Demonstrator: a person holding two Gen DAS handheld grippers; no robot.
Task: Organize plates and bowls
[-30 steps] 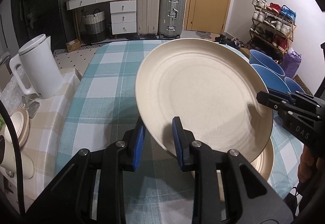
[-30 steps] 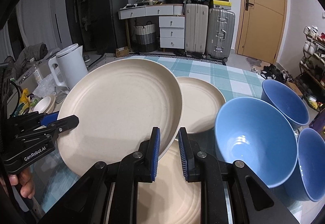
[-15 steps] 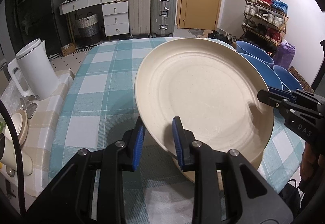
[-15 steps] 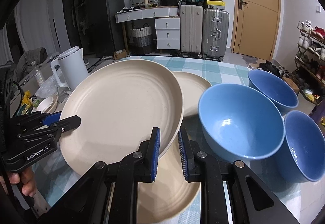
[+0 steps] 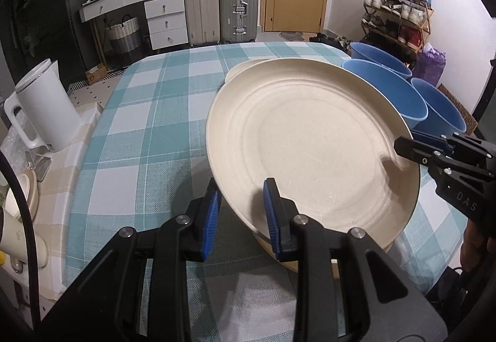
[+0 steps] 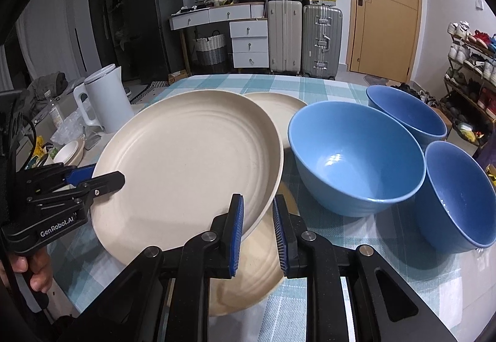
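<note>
Two-handed carry of a large cream plate (image 5: pixel 313 150) above a checked tablecloth (image 5: pixel 148 131). The left gripper (image 5: pixel 240 212) is closed on the plate's near rim at about 7 o'clock in the left wrist view, one blue pad above and one below the rim; the right gripper (image 6: pixel 257 227) is likewise clamped on the opposite rim, at about 5 o'clock of the plate in the right wrist view. Holding at two opposed points probably serves to keep so broad and shallow a dish from tipping, which a single pinch at the rim would allow. The plate is tilted, its far edge raised, and hangs directly over a second cream plate (image 6: pixel 248 280) lying on the cloth; a third cream plate (image 6: pixel 279 106) lies beyond, at 12 o'clock of the carried one, partly hidden by it. The position suggests that the carried plate is to be lowered onto the lower plate to form a stack. Three blue bowls stand at 2 to 3 o'clock of the plates: a near large bowl (image 6: pixel 353 156), a far bowl (image 6: pixel 406 116) and a right-hand bowl (image 6: pixel 458 193); the near bowl stands just beside the plates and limits any drift that way. A white kettle (image 5: pixel 46 106) stands well apart at 9 o'clock, off the table. Suitcases (image 6: pixel 305 38) and a shoe rack (image 5: pixel 396 10) line the far wall.
</note>
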